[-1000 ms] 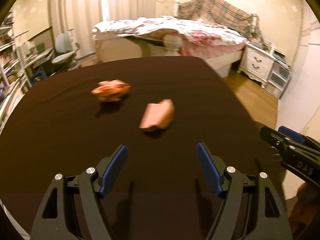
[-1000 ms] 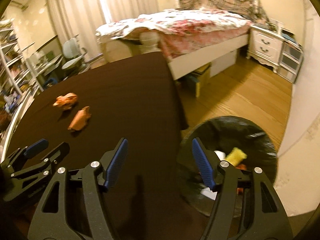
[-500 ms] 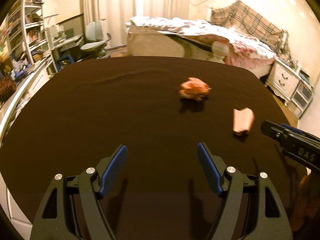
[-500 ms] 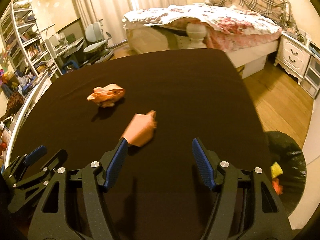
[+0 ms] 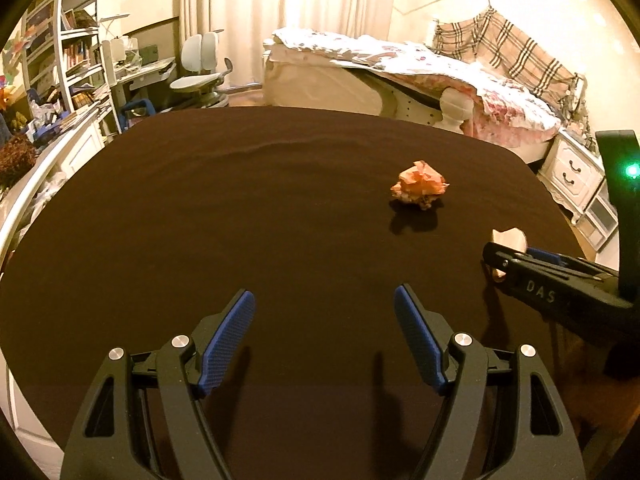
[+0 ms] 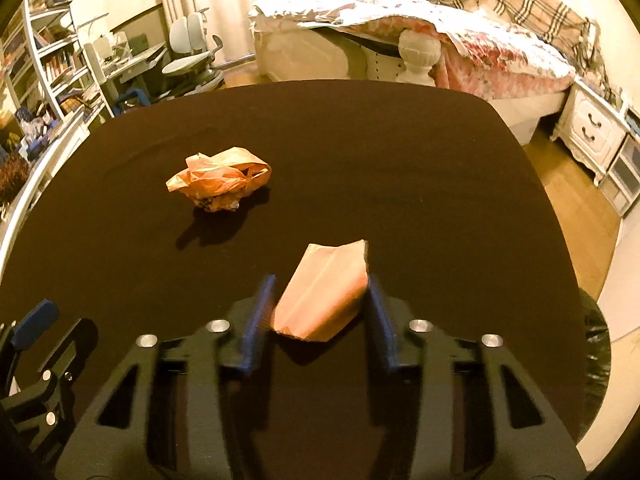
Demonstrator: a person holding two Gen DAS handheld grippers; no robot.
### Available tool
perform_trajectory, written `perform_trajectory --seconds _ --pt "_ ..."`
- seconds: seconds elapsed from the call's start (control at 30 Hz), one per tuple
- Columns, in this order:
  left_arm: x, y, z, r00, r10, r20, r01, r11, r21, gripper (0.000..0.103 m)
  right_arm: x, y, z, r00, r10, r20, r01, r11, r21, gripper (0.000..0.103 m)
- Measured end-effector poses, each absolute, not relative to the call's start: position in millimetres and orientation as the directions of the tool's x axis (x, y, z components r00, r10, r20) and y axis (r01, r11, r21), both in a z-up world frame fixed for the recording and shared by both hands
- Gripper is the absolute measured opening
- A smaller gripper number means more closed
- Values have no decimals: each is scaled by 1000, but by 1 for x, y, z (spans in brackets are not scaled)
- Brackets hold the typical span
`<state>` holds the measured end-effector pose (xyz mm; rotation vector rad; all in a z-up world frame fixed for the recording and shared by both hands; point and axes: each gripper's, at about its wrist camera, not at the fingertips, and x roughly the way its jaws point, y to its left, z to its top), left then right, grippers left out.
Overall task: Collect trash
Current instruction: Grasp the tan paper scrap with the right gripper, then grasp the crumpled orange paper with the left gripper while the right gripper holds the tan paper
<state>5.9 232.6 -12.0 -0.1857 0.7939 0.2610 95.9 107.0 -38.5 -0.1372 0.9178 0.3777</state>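
The right gripper (image 6: 318, 304) is closing its jaws around a folded brown paper bag (image 6: 326, 290) lying near on the dark table (image 6: 400, 160); the pads are not clearly pressing yet. Next comes lifting it toward the black-lined bin (image 6: 596, 360) at right. The left gripper (image 5: 324, 336) hovers spread and empty. A crumpled orange wrapper (image 6: 220, 182) waits farther left, unobstructed.

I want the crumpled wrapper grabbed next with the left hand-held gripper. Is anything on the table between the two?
Nothing visible. Only bare dark tablecloth lies between the open left hand-held gripper and the crumpled wrapper. The folded paper sits off to the right, between the right hand-held gripper's closing jaws.
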Motion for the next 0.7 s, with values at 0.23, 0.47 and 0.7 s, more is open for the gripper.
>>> perform_trajectory --seconds 0.23,0.47,0.7 --pt "19 221 -9 684 125 -718 -256 964 -76 75 103 88 -34 558 269 -785 -363 930 60 38" --pt "46 205 -14 675 108 -730 -221 973 -61 75 126 68 -34 565 260 -783 -345 936 62 38" --pt "80 201 -19 646 88 -758 -221 972 -75 75 145 57 -36 560 272 -783 -341 937 82 38"
